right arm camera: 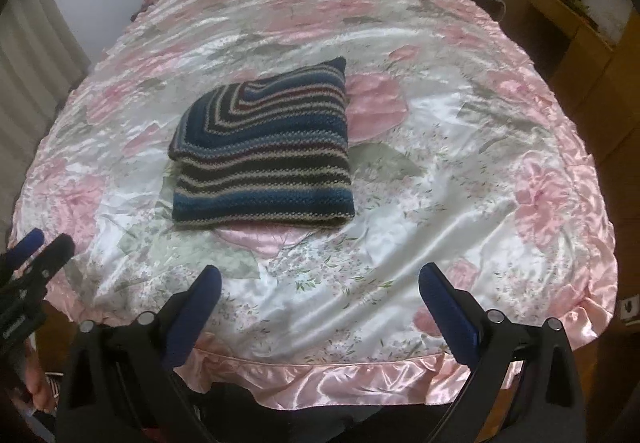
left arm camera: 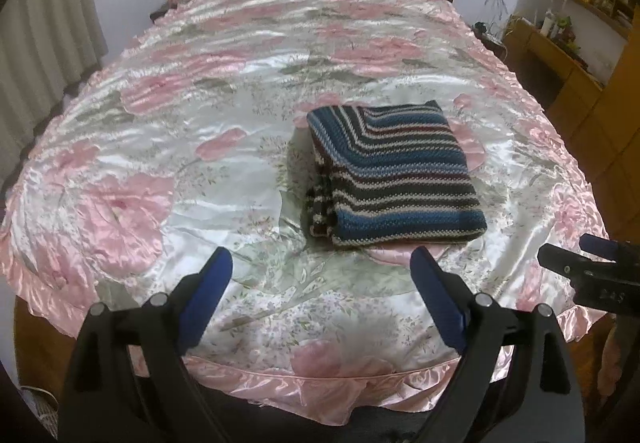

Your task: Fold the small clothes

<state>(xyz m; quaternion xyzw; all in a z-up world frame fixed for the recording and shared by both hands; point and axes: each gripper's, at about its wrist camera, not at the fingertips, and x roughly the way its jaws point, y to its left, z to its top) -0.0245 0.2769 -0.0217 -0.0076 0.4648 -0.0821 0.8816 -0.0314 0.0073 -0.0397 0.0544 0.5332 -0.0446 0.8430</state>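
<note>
The striped knit (left arm camera: 394, 173) is lying folded into a thick square mid-bed, on the pink satin bedspread (left arm camera: 160, 147), well apart from both tools. Left gripper (left arm camera: 322, 263) & right gripper (right arm camera: 320, 283) are hovering near the foot edge w/ jaws wide, gripping nothing. Looks abt done; if tidying, I'd be pressing layers flat, squaring the loose left edges. Plenty of open bed all round; satin's likely slippery.

Folded striped knit (left arm camera: 394, 173) on bedspread (left arm camera: 200, 115).
</note>
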